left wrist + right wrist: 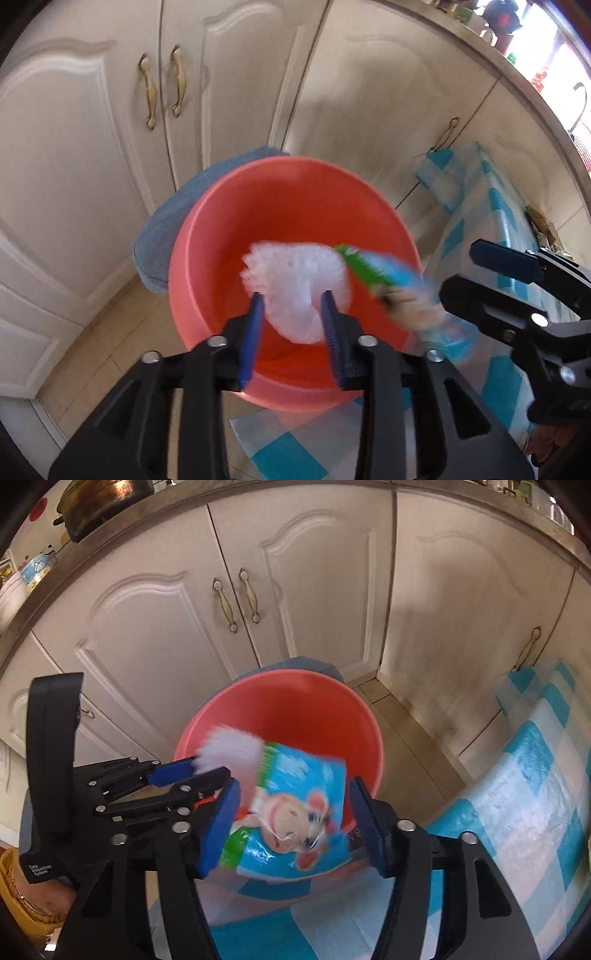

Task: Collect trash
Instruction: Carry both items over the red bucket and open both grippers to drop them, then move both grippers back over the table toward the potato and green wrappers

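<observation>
So, your left gripper (pixel 291 299) open around one white crumpled plastic (pixel 295 291), right gripper (pixel 291 794) open around one blue snack bag (pixel 295 812), cartoon face only in right view, both above one red bucket (pixel 229 236), blue cloth (pixel 166 229) behind.

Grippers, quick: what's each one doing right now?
Left gripper: open, white crumpled plastic loose between its fingers.
Right gripper: open, blue snack bag dropping free over the red bucket.

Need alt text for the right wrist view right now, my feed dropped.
A blurred blue snack bag with a cartoon mouse sits between the open right gripper, above a red bucket. The left gripper hangs beside it by a white wad; cream cabinets behind.
</observation>
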The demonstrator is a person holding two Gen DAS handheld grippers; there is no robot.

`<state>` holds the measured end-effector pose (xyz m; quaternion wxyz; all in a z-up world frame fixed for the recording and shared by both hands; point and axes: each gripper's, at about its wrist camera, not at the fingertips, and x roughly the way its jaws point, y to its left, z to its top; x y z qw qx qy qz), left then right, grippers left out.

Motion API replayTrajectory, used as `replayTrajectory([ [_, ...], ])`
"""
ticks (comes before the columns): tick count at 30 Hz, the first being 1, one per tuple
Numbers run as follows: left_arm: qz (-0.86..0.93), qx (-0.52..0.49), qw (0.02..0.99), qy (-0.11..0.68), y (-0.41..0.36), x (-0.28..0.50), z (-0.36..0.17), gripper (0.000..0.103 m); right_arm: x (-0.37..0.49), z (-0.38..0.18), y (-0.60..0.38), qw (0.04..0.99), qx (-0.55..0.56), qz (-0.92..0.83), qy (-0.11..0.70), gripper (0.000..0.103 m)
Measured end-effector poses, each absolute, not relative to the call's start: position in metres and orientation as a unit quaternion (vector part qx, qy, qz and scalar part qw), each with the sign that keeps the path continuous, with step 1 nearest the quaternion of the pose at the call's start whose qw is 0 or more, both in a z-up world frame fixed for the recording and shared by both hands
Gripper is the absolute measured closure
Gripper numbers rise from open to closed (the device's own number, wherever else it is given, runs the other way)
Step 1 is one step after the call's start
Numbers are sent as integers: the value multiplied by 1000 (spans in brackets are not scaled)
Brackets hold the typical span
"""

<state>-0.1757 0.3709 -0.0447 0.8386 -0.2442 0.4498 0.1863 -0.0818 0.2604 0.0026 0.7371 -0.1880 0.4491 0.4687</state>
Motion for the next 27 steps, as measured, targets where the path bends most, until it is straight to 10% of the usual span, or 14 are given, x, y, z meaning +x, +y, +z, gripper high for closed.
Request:
replayTrajectory([
  [7, 199, -252, 854, 410, 382, -194, -37, 29, -70, 21, 231, 768, -117, 449, 442, 15],
  [27, 100, -181, 922, 327, 308, -190, 30, 21, -98, 70, 2, 869, 97, 318, 366, 8],
])
